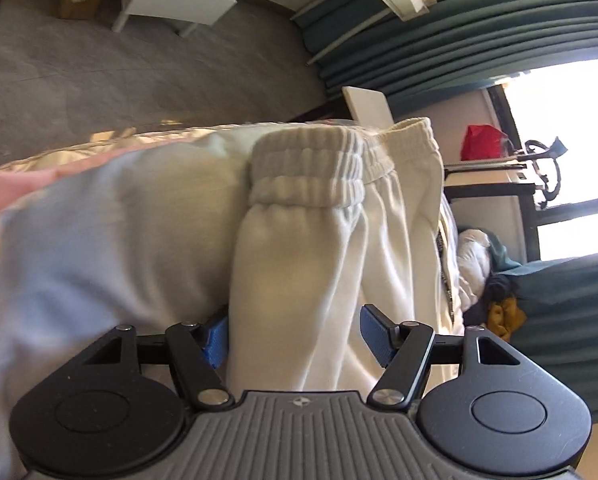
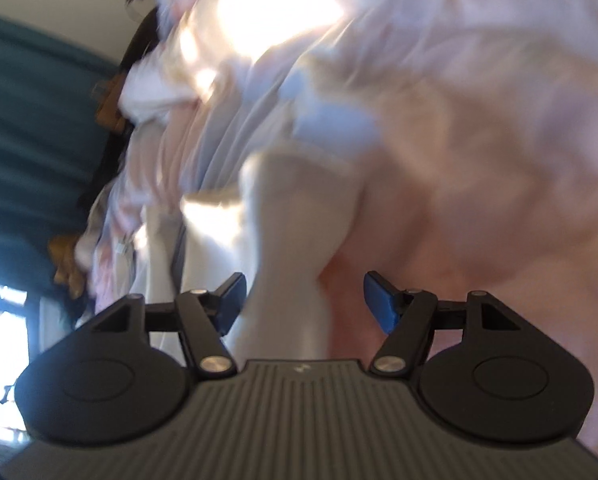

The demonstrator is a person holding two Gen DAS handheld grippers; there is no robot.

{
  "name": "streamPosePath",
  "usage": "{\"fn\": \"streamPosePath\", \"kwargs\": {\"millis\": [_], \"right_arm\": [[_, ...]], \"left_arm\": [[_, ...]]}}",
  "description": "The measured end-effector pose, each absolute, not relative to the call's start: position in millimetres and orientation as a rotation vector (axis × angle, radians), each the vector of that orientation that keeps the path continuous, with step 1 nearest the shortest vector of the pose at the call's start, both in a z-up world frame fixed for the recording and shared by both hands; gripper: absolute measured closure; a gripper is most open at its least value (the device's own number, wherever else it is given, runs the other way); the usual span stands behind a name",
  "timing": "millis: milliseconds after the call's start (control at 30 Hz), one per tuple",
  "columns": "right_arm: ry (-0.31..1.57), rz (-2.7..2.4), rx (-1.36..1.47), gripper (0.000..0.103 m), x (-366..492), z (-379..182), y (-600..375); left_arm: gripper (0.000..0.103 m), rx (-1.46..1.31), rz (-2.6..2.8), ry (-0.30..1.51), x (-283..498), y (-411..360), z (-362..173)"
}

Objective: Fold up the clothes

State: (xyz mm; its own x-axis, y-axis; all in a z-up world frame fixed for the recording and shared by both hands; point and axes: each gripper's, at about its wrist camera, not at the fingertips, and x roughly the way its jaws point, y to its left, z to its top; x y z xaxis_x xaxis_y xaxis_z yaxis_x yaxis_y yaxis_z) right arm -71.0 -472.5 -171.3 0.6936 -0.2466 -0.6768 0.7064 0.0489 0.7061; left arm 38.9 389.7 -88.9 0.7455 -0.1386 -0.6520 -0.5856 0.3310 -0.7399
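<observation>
On the bed (image 1: 79, 240), the cream sweatpants (image 1: 307, 248) lie with the stretchy waistband (image 1: 311, 168) bunched up at the far end. They look partly folded, with one layer on top of another, but it is hard to be sure. The left gripper (image 1: 295, 336) has its blue pads apart, with a thick bit of the pants between them, not squeezed. The right gripper (image 2: 303, 304) is apart too, over a cream fold (image 2: 291, 240). I think more folding and smoothing is left.

Harsh daylight glares through the window (image 1: 571, 128); the right view is blurred, perhaps by motion.
</observation>
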Motion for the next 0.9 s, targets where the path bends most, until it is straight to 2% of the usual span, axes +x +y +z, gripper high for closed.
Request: {"fn": "streamPosePath", "kwargs": {"millis": [67, 133, 167, 200, 233, 267, 300, 467, 733, 900], "right_arm": [[0.435, -0.756, 1.352, 0.035, -62, -177, -473], [0.452, -0.734, 1.276, 0.036, -51, -175, -476], [0.466, -0.725, 1.22, 0.045, -45, -172, -478], [0.479, -0.717, 1.163, 0.058, -40, -170, -480], [0.492, -0.727, 1.107, 0.067, -37, -166, -480], [0.493, -0.723, 1.084, 0.079, -36, -165, -480], [0.48, -0.711, 1.097, 0.086, -38, -164, -480], [0.349, -0.665, 1.099, 0.094, -50, -150, -482], [0.125, -0.616, 1.066, 0.095, -67, -110, -491], [0.168, -0.657, 1.026, 0.095, -58, -109, -508]], "left_arm": [[0.045, -1.226, 0.318, 0.708, 45, 393, -94], [0.058, -1.245, 0.308, 0.709, 48, 395, -100], [0.062, -1.258, 0.303, 0.709, 50, 395, -103], [0.073, -1.266, 0.295, 0.706, 49, 395, -104], [0.084, -1.268, 0.288, 0.702, 49, 395, -106], [0.087, -1.266, 0.286, 0.697, 47, 394, -105], [0.094, -1.266, 0.286, 0.685, 45, 393, -105], [0.098, -1.206, 0.241, 0.595, 28, 384, -85], [0.1, -1.165, 0.173, 0.512, -36, 379, -35], [0.101, -1.195, 0.17, 0.553, -60, 384, -36]]}}
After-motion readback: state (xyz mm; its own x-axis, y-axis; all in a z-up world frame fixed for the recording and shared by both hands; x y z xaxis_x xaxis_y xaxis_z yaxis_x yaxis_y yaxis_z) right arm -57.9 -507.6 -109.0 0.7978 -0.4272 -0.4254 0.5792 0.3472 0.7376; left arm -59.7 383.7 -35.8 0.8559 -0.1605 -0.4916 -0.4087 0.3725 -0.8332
